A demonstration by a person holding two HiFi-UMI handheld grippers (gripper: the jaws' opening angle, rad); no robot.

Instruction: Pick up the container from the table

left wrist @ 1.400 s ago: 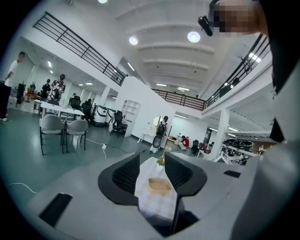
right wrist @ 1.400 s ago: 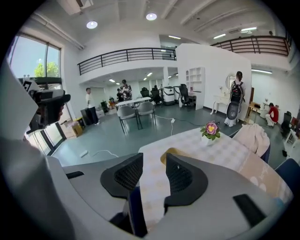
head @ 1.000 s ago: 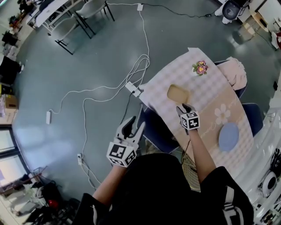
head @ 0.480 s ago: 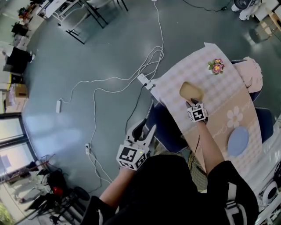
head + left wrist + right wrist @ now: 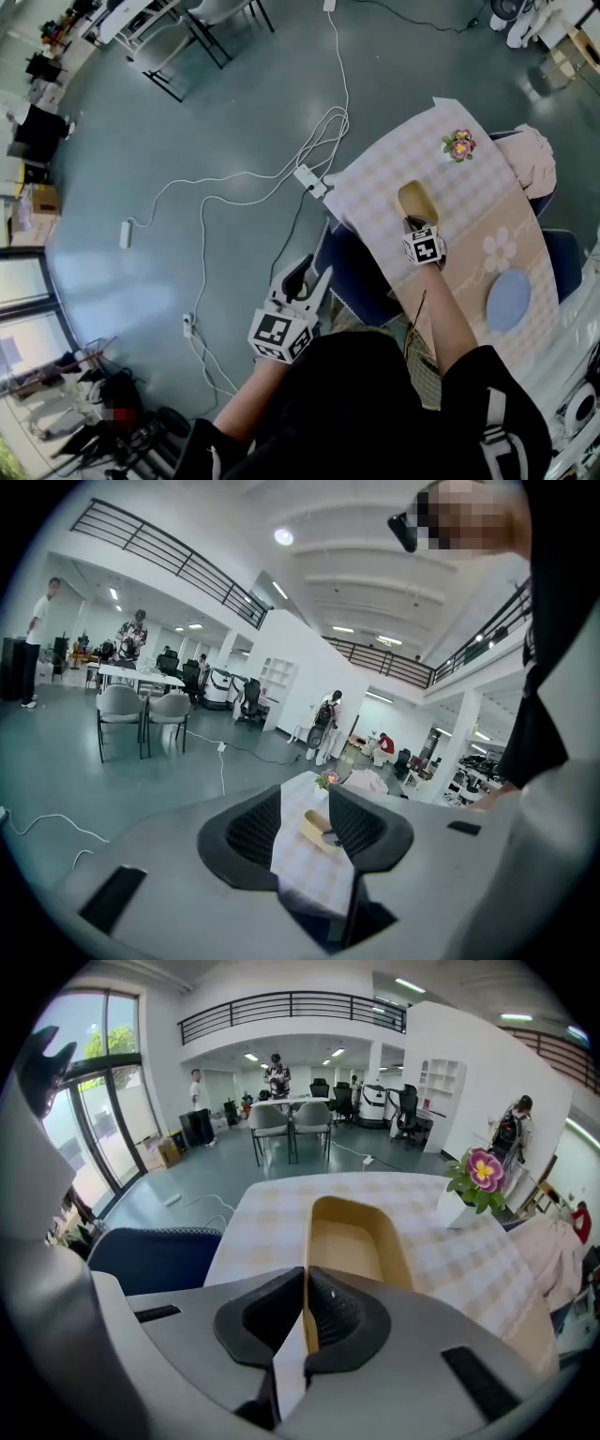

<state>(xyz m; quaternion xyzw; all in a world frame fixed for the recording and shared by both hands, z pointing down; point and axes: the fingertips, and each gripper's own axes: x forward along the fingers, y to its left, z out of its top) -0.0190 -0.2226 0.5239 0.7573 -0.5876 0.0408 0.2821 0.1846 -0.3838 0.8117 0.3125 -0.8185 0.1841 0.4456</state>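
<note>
The tan, shallow container rests on the checked tablecloth. My right gripper points steeply down at its near end. In the right gripper view the jaws have just been closing, and they now stand pinched on the container's thin left wall, with the right gripper shut on it. My left gripper hangs off the table to the left, over the floor. Its jaws stand apart with nothing between them. In the left gripper view the container shows far off between the open left gripper jaws.
A potted pink flower stands at the table's far end, with a pink cloth beside it. A round blue mat lies near the person. A dark blue chair sits at the table's left edge. White cables trail across the floor.
The right gripper has come down onto the container's near end and its jaws have shut on the wall. The container's outline now looks narrower. The left gripper has barely moved.
</note>
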